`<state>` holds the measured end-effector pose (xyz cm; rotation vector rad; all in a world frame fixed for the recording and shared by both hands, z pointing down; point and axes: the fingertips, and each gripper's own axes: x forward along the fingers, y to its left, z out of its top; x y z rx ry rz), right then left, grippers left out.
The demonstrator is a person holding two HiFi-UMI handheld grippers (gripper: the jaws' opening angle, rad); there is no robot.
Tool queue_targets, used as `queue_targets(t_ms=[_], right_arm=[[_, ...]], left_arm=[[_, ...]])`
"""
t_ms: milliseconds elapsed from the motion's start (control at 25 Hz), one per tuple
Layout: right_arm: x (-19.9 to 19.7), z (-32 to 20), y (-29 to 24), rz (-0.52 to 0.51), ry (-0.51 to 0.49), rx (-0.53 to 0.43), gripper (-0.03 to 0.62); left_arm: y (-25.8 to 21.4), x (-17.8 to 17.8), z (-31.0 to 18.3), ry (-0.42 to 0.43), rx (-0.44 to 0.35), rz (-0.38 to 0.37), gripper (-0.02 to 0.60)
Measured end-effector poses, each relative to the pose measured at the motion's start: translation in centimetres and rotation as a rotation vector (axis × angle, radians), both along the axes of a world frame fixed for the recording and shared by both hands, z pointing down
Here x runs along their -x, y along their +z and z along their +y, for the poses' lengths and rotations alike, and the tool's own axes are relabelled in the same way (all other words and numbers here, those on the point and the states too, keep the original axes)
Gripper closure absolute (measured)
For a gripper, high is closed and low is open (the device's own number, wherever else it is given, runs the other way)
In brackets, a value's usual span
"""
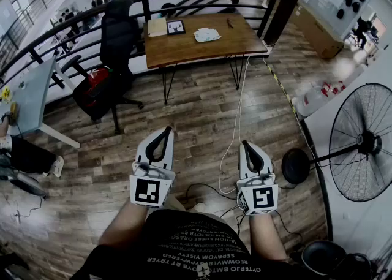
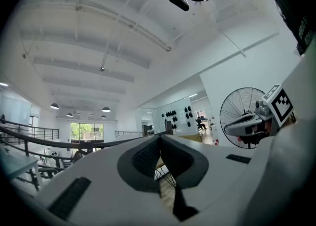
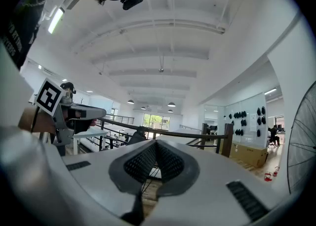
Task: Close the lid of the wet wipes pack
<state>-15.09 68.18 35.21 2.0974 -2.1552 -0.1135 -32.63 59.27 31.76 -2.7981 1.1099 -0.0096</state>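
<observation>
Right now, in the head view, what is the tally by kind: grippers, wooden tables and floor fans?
Grippers: 2, the left gripper and the right gripper, both with fingers shut and nothing held
Wooden table: 1
Floor fan: 1
Total: 4

on the table (image 1: 202,52) the wet wipes pack (image 1: 207,35) lies near the middle. left of it is a tablet (image 1: 176,26), then a notebook (image 1: 157,27) at the far left corner. a chair (image 1: 116,40) stands left of the table, and a fan (image 1: 364,144) well to the right.
</observation>
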Motion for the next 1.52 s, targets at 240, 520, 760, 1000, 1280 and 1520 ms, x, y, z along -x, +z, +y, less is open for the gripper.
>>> queue_targets(t_ms=[240,520,760,1000,1280,1520], right_arm=[[0.0,0.7,-0.5,-0.016,-0.042,-0.025,0.58],[-0.8,-0.4,0.8,-0.049,-0.012,-0.023,0.532],[-1.9,-4.0,2.5,-0.087,0.02,0.008,0.479],[-2.7,-10.2,3.4,-0.082,0.022,0.045,0.454],[-3.7,-17.6,4.0,-0.076,0.02,0.075,0.444],[-3.9,-22.6,4.1,-0.084,0.036,0.089,0.444]], left_arm=[[-0.1,-0.4,0.8,-0.008,-0.006,-0.009,0.555],[0.6,-1.0,-0.6,-0.007,-0.045,-0.05,0.555],[1.6,-1.8,-4.3,0.005,-0.023,-0.067,0.554],[2.7,-2.9,-10.8,0.012,0.013,-0.066,0.554],[3.5,-5.1,-18.1,0.048,0.022,-0.087,0.555],[3.8,-5.8,-22.8,0.072,0.03,-0.084,0.554]])
